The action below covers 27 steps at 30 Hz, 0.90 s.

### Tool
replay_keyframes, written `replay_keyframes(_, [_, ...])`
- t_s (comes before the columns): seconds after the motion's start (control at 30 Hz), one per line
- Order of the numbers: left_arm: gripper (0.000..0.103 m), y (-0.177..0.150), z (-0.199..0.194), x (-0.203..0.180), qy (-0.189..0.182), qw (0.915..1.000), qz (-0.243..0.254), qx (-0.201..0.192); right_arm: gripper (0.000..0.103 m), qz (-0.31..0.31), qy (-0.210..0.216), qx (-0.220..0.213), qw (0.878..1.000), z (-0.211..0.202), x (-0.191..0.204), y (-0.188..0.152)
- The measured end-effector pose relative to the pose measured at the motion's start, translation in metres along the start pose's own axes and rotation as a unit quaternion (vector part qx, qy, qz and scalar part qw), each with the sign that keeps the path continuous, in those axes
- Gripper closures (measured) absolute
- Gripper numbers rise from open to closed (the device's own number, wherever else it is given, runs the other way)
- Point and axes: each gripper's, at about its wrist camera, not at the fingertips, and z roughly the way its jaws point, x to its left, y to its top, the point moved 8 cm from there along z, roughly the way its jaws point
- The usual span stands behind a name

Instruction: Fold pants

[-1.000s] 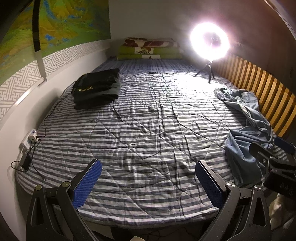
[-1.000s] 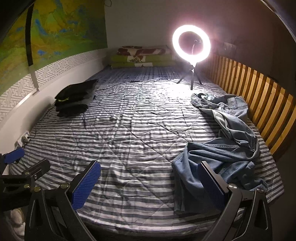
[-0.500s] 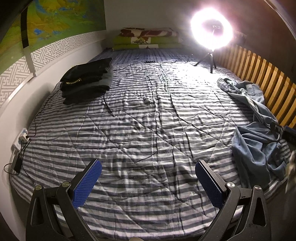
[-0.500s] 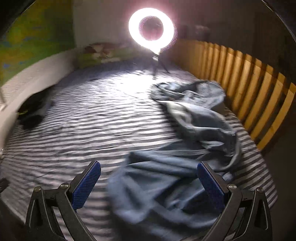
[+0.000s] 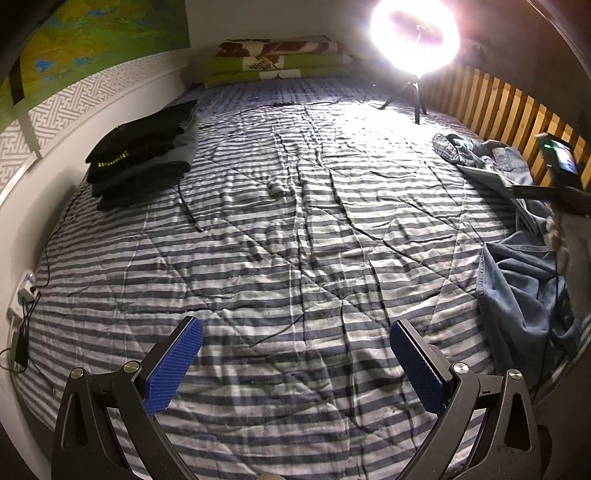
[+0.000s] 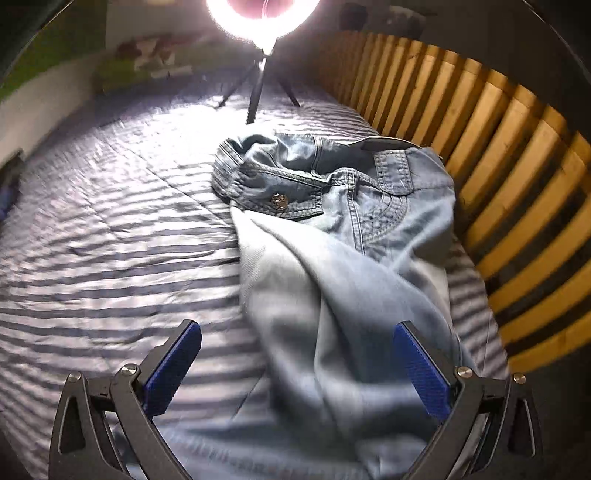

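Both grippers, left (image 5: 295, 365) and right (image 6: 297, 363), gape wide and empty; crumpled jeans (image 6: 332, 258) want a firm waistband grip.

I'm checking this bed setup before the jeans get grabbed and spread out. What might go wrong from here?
1. The jeans lie crumpled, one leg draped over the waistband; the open right gripper may pinch several layers.
2. The ring light stands on its tripod just beyond the waistband; a swung leg might topple it.
3. A loose cable crosses the striped quilt where the jeans would likely be spread, and could snag.
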Motion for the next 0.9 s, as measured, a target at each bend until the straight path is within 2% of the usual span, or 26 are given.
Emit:
replay_keyframes(0.13, [0.001, 0.0, 0.013, 0.005, 0.012, 0.9999, 0.0, 0.009, 0.002, -0.029, -0.032, 0.017, 0.999, 0.03, 0.005, 0.008])
replay_keyframes(0.17, [0.001, -0.001, 0.016, 0.007, 0.014, 0.9998, -0.003, 0.012, 0.007, -0.033, -0.036, 0.025, 0.998, 0.036, 0.004, 0.008])
replay_keyframes(0.23, [0.001, -0.002, 0.021, 0.013, 0.016, 0.9996, -0.011, 0.021, 0.026, -0.04, -0.049, 0.041, 0.997, 0.046, 0.003, 0.007])
replay_keyframes(0.3, [0.001, -0.004, 0.024, 0.02, 0.016, 0.9993, -0.021, 0.025, 0.061, -0.043, -0.06, 0.054, 0.996, 0.054, -0.001, 0.007])
replay_keyframes(0.33, [0.001, -0.004, 0.025, 0.023, 0.016, 0.9992, -0.027, 0.024, 0.073, -0.04, -0.057, 0.057, 0.996, 0.055, -0.003, 0.007])
replay_keyframes(0.37, [0.001, -0.005, 0.024, 0.026, 0.014, 0.9991, -0.032, 0.024, 0.092, -0.033, -0.059, 0.061, 0.996, 0.054, -0.007, 0.008])
replay_keyframes(0.4, [0.001, -0.006, 0.025, 0.029, 0.01, 0.999, -0.036, 0.025, 0.097, -0.023, -0.06, 0.062, 0.996, 0.052, -0.011, 0.01])
replay_keyframes(0.5, [0.001, -0.012, 0.026, 0.037, 0.003, 0.9985, -0.045, 0.032, 0.099, 0.008, -0.021, 0.043, 0.999, 0.03, -0.013, 0.019])
replay_keyframes(0.6, [0.009, -0.014, 0.021, 0.044, -0.003, 0.9983, -0.052, 0.026, 0.099, 0.012, 0.012, 0.021, 1.0, 0.001, -0.001, 0.028])
replay_keyframes(0.67, [0.009, -0.013, 0.013, 0.051, -0.003, 0.998, -0.06, 0.018, 0.099, 0.019, 0.042, 0.007, 0.999, -0.026, 0.013, 0.03])
replay_keyframes(0.73, [0.009, -0.012, 0.006, 0.057, -0.008, 0.9976, -0.069, 0.011, 0.099, 0.003, 0.053, -0.017, 0.998, -0.054, 0.029, 0.034])
replay_keyframes(0.83, [0.009, -0.009, -0.009, 0.068, -0.006, 0.9972, -0.075, -0.004, 0.1, -0.014, 0.099, -0.038, 0.994, -0.099, 0.065, 0.034])
replay_keyframes(0.9, [0.009, -0.009, -0.018, 0.077, -0.003, 0.9965, -0.083, -0.012, 0.1, -0.048, 0.12, -0.05, 0.99, -0.129, 0.098, 0.028])
